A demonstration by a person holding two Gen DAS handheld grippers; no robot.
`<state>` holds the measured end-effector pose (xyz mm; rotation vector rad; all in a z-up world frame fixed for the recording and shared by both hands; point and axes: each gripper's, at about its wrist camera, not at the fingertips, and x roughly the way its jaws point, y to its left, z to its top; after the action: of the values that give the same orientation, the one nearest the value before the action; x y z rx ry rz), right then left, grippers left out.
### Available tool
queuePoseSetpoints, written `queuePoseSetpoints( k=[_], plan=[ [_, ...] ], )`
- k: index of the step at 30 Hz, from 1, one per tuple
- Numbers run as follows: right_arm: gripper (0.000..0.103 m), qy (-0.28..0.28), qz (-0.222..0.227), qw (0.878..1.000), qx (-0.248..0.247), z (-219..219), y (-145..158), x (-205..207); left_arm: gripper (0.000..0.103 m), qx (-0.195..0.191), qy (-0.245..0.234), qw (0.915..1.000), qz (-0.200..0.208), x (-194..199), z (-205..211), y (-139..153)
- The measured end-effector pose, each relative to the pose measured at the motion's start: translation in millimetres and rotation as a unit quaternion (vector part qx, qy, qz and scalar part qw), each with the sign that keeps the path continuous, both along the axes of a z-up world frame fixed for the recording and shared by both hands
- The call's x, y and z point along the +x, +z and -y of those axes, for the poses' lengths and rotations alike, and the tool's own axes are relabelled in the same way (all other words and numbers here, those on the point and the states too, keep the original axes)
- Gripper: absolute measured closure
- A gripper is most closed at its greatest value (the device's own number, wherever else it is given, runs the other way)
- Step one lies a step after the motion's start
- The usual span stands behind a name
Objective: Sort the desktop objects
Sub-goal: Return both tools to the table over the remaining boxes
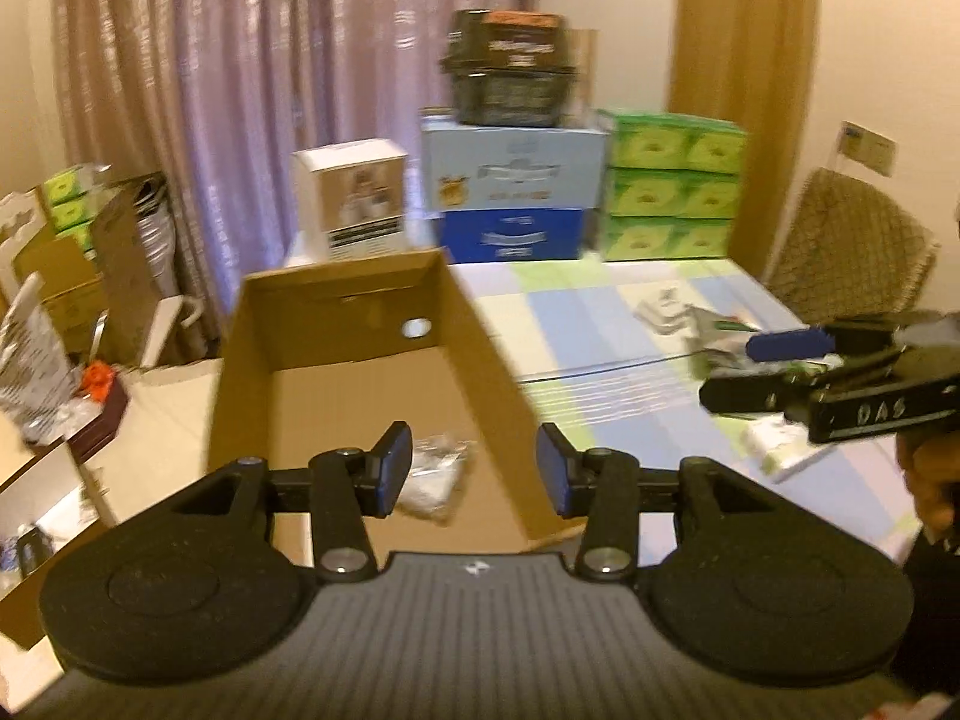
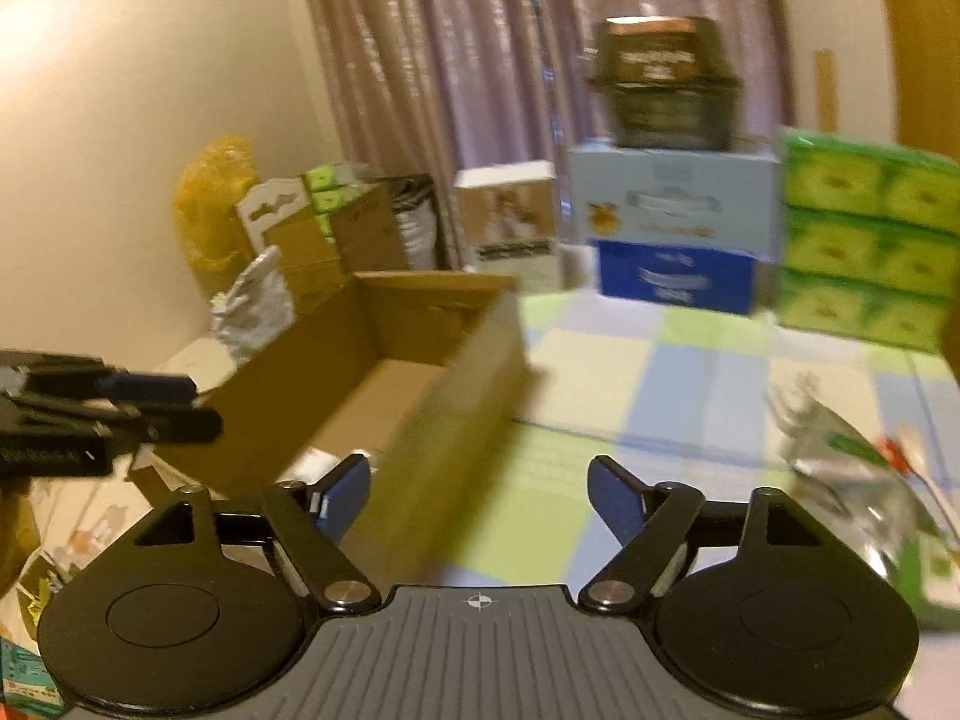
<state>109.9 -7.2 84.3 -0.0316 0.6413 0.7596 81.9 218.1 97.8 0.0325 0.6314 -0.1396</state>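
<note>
- Pale mauve curtains hang behind a table covered by a checked cloth of blue, green and cream squares; both views are motion-blurred.
- An open brown cardboard box sits at the table's left part, plain corrugated walls, a round hole in its far wall.
- Inside it, on the floor near the front, lies a small clear plastic packet with whitish contents, crinkled and shiny.
- The left gripper hovers over the box's near end, its blue-padded jaws apart with nothing between them.
- The right gripper is above the box's right wall and the cloth, jaws spread wide and empty; in the left view its side bears raised letters that seem to read "DAS".
- More crumpled clear wrappers with green and red print lie on the cloth to the right; their text is too blurred to read.
- At the table's far edge stand a white carton, stacked blue boxes topped by a dark container, and green tissue packs; none of the labels is legible.
</note>
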Motion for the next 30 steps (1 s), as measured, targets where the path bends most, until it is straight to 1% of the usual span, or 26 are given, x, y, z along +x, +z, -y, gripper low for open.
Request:
queuePoseSetpoints(
  k=[3, 8, 14, 17, 19, 21, 22, 24, 26, 28, 30],
  plan=[
    [0.022, -0.029, -0.009, 1.000, -0.001, 37.8, -3.4, -4.6, 0.062, -0.007, -0.029, 0.9995, -0.001, -0.8, 26.9, 3.2],
    [0.020, -0.064, -0.006, 0.998, -0.022, 93.9, -1.3, -5.6, 0.061, 0.003, -0.080, 0.9967, -0.006, 3.8, 76.1, 3.5],
    [0.018, -0.090, 0.007, 0.994, -0.054, 159.6, 6.1, -3.5, 0.059, 0.018, -0.140, 0.9898, -0.018, 13.6, 132.8, -3.2],
    [0.016, -0.095, 0.013, 0.993, -0.074, 189.8, 5.5, -1.8, 0.058, 0.029, -0.172, 0.9844, -0.023, 18.5, 157.6, -6.8],
    [0.015, -0.097, 0.013, 0.991, -0.088, 208.7, 2.9, 0.7, 0.057, 0.041, -0.196, 0.9793, -0.029, 23.9, 175.5, -10.7],
    [0.015, -0.099, 0.011, 0.990, -0.103, 224.9, -0.5, 4.8, 0.049, 0.056, -0.217, 0.9741, -0.034, 30.8, 190.2, -15.4],
    [0.015, -0.100, 0.012, 0.989, -0.111, 232.5, -2.5, 6.9, 0.048, 0.065, -0.228, 0.9708, -0.034, 33.7, 199.0, -17.7],
    [0.015, -0.096, 0.016, 0.987, -0.129, 244.5, -5.5, 13.5, 0.039, 0.081, -0.251, 0.9640, -0.037, 40.9, 215.0, -23.5],
    [0.015, -0.077, 0.024, 0.986, -0.145, 252.5, -8.3, 19.0, 0.037, 0.090, -0.272, 0.9572, -0.044, 50.1, 230.4, -30.4],
    [0.015, -0.050, 0.035, 0.985, -0.160, 259.0, -11.5, 22.4, 0.036, 0.103, -0.297, 0.9476, -0.056, 58.9, 244.5, -38.9],
    [0.015, -0.019, 0.039, 0.983, -0.177, 261.3, -16.5, 29.3, 0.031, 0.118, -0.322, 0.9370, -0.066, 66.7, 257.4, -48.5]
  ],
)
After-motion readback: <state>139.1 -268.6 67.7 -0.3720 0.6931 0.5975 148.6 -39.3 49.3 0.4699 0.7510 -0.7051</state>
